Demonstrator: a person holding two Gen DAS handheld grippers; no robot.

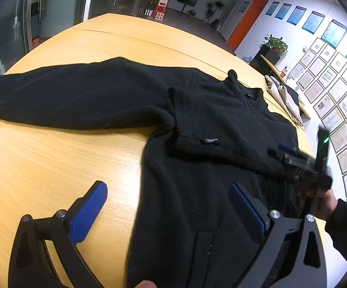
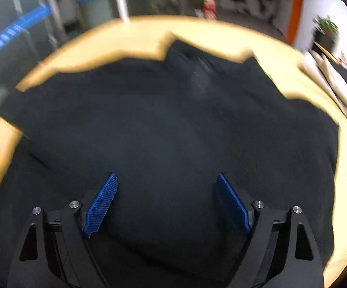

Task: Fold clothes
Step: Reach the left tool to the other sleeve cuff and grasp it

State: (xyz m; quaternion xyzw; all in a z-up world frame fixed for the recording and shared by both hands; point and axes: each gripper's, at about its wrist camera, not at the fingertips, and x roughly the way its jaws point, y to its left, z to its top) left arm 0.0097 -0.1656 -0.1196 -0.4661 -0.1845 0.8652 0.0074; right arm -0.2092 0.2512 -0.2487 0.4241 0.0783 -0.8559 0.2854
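Both tongs, left gripper (image 1: 166, 213) and right gripper (image 2: 167, 204), hang spread, pinching nothing, above the black jacket (image 1: 197, 124) sprawled across the table (image 1: 53, 158). I should bring its outstretched sleeve (image 1: 60, 96) across the chest, pinching near the cuff.

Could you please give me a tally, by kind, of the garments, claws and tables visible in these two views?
Black fleece zip-neck jacket, spread on the table: 1
Beige folded garment at the table's far edge: 1
Blue-padded black claws, left claw and right claw, both open: 2
Yellow wooden table: 1
Total: 5
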